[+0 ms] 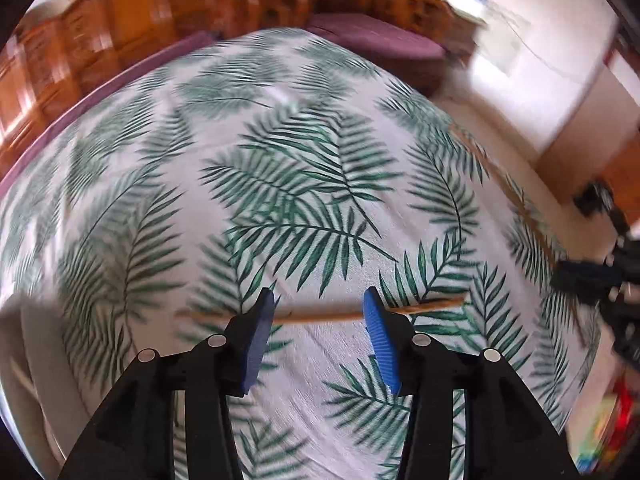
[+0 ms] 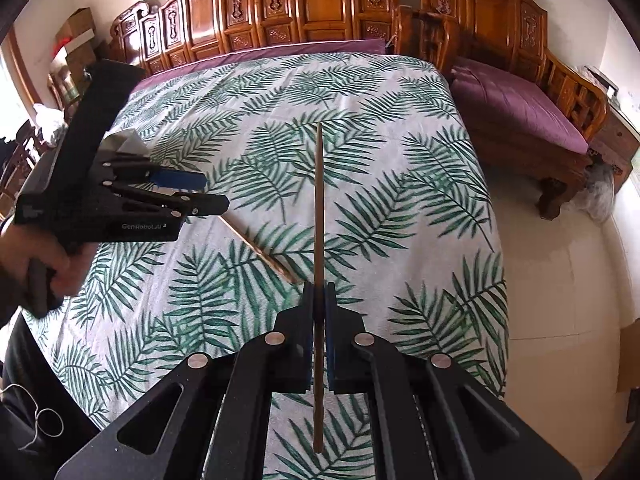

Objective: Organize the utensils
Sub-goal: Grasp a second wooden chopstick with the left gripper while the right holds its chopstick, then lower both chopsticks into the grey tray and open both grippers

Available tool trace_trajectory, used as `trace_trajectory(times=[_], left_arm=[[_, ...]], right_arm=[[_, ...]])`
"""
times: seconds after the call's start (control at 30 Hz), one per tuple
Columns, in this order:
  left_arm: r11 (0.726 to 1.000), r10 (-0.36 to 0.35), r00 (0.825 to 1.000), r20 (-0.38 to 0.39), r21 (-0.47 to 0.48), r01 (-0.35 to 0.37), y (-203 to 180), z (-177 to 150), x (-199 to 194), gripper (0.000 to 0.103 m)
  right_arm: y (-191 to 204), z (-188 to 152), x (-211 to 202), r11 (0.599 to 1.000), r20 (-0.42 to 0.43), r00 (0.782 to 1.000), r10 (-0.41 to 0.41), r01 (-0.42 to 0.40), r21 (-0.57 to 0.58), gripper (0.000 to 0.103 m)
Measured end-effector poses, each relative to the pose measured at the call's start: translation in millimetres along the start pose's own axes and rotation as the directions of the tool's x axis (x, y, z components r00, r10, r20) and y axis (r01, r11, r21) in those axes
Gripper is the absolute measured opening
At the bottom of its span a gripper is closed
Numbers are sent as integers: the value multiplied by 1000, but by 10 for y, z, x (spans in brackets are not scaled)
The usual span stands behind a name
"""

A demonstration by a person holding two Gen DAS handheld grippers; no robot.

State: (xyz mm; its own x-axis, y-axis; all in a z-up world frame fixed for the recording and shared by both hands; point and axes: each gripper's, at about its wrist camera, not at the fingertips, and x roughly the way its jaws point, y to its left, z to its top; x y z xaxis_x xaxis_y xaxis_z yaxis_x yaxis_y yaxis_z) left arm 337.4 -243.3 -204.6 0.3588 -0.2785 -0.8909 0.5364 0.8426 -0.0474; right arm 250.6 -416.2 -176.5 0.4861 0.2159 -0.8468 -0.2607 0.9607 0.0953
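My right gripper is shut on a wooden chopstick, which runs forward between the blue pads and sticks out behind them, above the leaf-print cloth. A second chopstick lies flat on the cloth. In the left wrist view this chopstick lies crosswise just beyond my open left gripper, between and under the blue fingertips. The left gripper also shows in the right wrist view, hovering over the chopstick's far end. The right gripper shows blurred at the right edge of the left wrist view.
The leaf-print cloth covers a table. A carved wooden bench with purple cushions stands beyond and to the right. The table's right edge drops to a pale floor. A white object sits at the left edge.
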Motion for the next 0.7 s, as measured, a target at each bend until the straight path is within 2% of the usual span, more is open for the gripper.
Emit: trace_trajectory(times=[0.07, 0.2, 0.23, 0.3, 0.5, 0.57, 0.67, 0.7], left_arm=[[998, -33, 999, -12, 54, 33, -16, 35, 43, 44], [980, -113, 988, -106, 153, 129, -133, 40, 200, 44], [975, -115, 986, -123, 175, 136, -159, 16, 231, 45], [964, -106, 986, -127, 232, 133, -235, -32, 253, 50], [954, -59, 989, -135, 284, 95, -335, -86, 232, 48], [950, -53, 988, -142, 298, 94, -361, -111, 239, 45], [963, -38, 988, -147, 258, 75, -264, -129, 235, 24], [966, -41, 988, -151, 246, 78, -211, -104, 266, 12]], right_arm=[[-57, -6, -6, 1000, -1, 1000, -7, 7, 9, 6], [-133, 4, -14, 1000, -4, 1000, -19, 19, 21, 6], [-141, 8, -11, 1000, -4, 1000, -21, 21, 20, 6], [-143, 20, -15, 1000, -4, 1000, -22, 23, 19, 6], [-89, 57, -3, 1000, -6, 1000, -22, 22, 9, 6], [-68, 62, -1, 1000, -5, 1000, -21, 21, 6, 6], [-39, 72, -2, 1000, -4, 1000, -18, 18, 4, 6], [-35, 68, 0, 1000, -5, 1000, -18, 18, 3, 6]])
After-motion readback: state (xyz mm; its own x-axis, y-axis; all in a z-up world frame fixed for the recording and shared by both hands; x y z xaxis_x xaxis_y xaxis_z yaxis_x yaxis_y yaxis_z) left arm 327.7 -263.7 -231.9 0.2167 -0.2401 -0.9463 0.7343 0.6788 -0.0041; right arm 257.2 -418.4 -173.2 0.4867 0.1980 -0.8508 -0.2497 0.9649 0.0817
